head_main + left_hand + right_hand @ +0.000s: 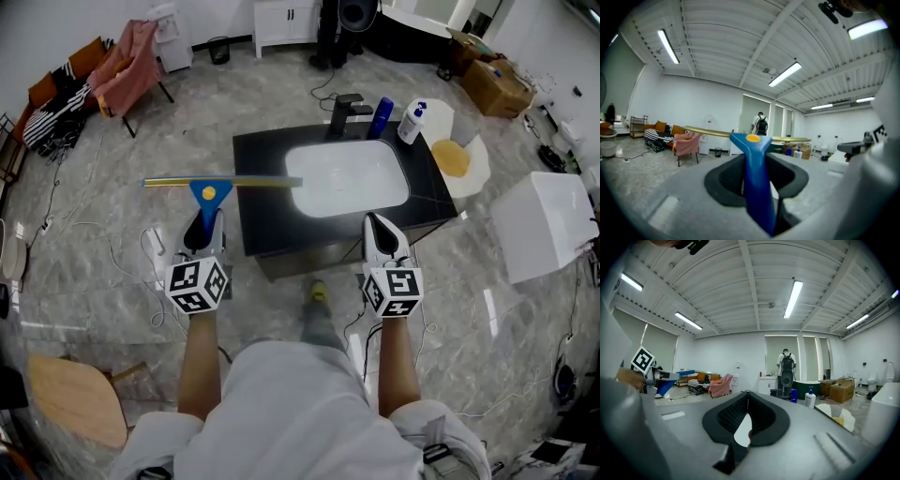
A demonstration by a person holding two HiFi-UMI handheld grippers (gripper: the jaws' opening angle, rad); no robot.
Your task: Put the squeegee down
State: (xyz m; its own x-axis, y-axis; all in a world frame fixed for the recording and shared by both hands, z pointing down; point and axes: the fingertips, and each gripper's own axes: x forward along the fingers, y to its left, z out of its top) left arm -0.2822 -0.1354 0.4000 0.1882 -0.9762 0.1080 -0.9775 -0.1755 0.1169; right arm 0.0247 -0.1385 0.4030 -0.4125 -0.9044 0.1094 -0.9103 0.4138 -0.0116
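Observation:
A squeegee (210,193) with a blue handle and a long yellow-green blade (225,182) is held level by my left gripper (203,232), left of a black vanity. In the left gripper view the blue handle (757,183) stands clamped between the jaws, the blade (708,132) running across in front. The blade's right end reaches over the white basin (349,177). My right gripper (382,231) hovers at the vanity's front edge. Its jaw tips (746,393) meet with nothing between them.
The black vanity top (265,197) carries a black faucet (345,114), a blue bottle (381,117) and a white pump bottle (412,123). A yellow cloth (451,157) lies on a white round stand to its right. A white box (550,223) stands right; cables cross the marble floor.

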